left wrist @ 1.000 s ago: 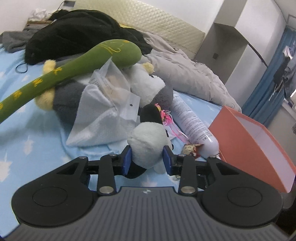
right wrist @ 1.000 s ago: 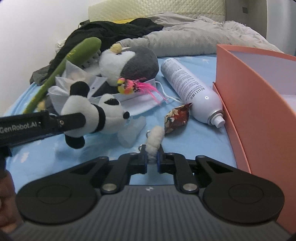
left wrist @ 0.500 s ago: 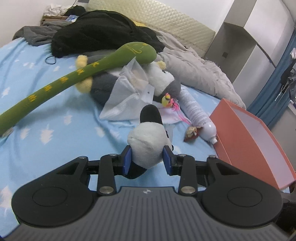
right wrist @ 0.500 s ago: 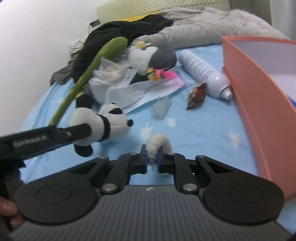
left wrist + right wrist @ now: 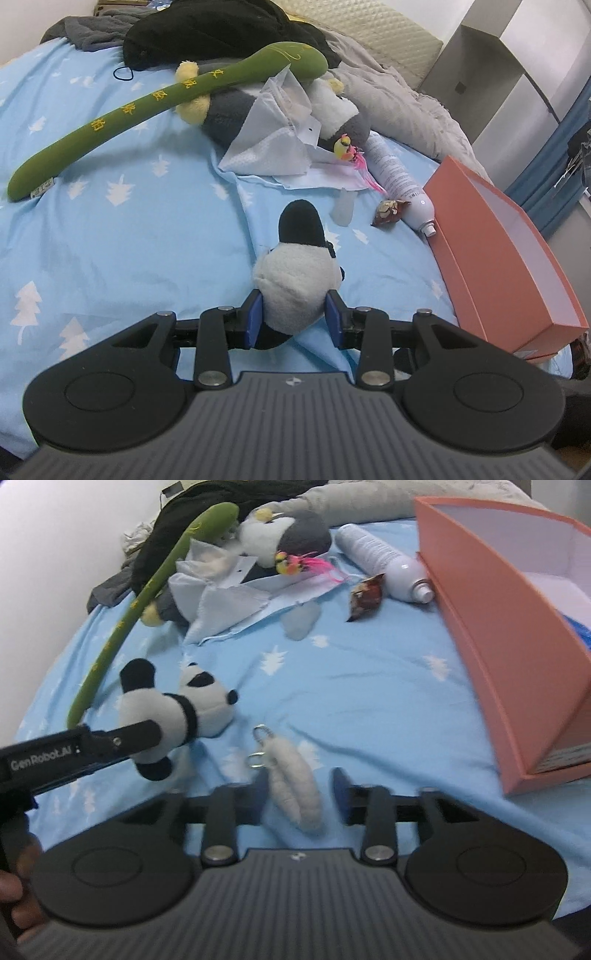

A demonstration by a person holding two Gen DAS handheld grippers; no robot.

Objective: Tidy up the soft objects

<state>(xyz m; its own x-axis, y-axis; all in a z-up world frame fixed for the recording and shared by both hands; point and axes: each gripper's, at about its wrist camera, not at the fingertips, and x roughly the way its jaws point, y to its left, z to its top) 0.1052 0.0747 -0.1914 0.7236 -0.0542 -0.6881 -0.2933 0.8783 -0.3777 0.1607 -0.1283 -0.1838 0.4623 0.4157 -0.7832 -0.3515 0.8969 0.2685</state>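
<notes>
Left tool [image 5: 293,317] pinching panda [image 5: 295,284], right tool [image 5: 299,794] opening, fluffy keychain [image 5: 295,782] seemingly loose

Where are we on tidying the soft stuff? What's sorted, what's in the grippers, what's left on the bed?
Nothing looks sorted yet: no plush shows in the visible part of the orange box. In hand: the left gripper clamps the panda plush; the right gripper is opening around the white fluffy keychain, which sits between its pads. Left on the bed: the penguin plush, green snake plush and cloths.
</notes>
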